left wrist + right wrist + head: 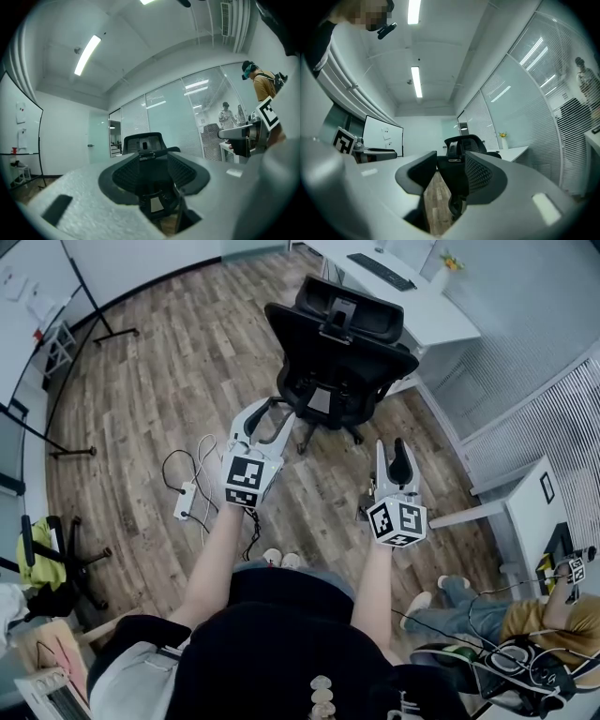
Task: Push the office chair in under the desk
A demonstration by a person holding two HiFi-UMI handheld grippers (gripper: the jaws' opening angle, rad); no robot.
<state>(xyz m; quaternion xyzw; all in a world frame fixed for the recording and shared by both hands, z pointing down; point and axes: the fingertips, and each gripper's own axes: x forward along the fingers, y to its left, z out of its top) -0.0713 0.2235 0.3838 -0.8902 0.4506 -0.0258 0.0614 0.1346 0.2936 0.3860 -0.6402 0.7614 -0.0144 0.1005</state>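
Office chair (pixel 339 357) apart from desk (pixel 427 317)

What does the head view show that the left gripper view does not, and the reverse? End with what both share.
Only the head view: a white power strip and a black keyboard on the white desk. Only the left gripper view: a long ceiling strip light, the glass partition wall and a person standing behind it. Both: the black mesh office chair, not yet under the desk.
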